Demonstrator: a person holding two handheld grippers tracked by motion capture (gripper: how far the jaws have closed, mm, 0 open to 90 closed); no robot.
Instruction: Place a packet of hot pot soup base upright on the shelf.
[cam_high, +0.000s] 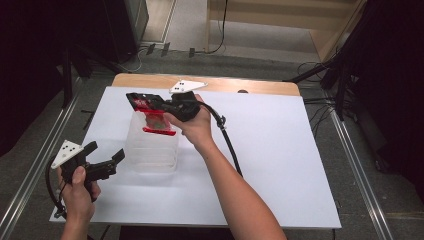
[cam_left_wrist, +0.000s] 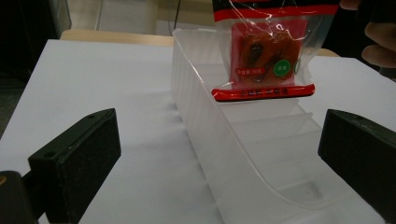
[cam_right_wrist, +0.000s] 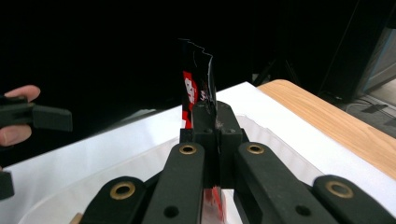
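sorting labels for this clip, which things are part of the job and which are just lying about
In the job:
snack packet
clear plastic bin
right gripper, shut on the packet above the bin

Lying about:
left gripper, open, idle
floor cables

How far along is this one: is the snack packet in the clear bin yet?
Pickup is done: the right gripper is shut on the snack packet, which hangs over the clear bin. It is not yet inside or released. The left gripper waits open beside the bin. Lowering and letting go remain.

white-topped table (cam_high: 280, 165) with a clear plastic bin (cam_high: 150, 150) standing on it
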